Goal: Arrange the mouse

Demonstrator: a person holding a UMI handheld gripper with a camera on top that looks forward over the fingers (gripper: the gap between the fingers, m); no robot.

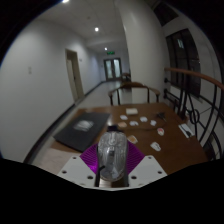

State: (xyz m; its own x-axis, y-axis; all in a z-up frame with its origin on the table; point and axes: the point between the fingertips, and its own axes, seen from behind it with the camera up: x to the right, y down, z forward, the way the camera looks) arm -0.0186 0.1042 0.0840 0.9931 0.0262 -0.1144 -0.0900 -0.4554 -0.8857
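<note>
A silvery-grey mouse (112,153) stands on end between my fingers, its scroll wheel facing the camera. My gripper (112,166) is shut on it: the purple pads (92,159) press against both of its sides. The mouse hangs above the near edge of a brown wooden table (170,146). Its lower end is hidden between the white finger bases.
A dark flat mouse mat (84,131) lies on the table ahead and to the left. Several small white items (146,121) are scattered beyond the fingers. A chair (135,93) stands at the table's far side, a railing (196,78) to the right, and a corridor with doors lies behind.
</note>
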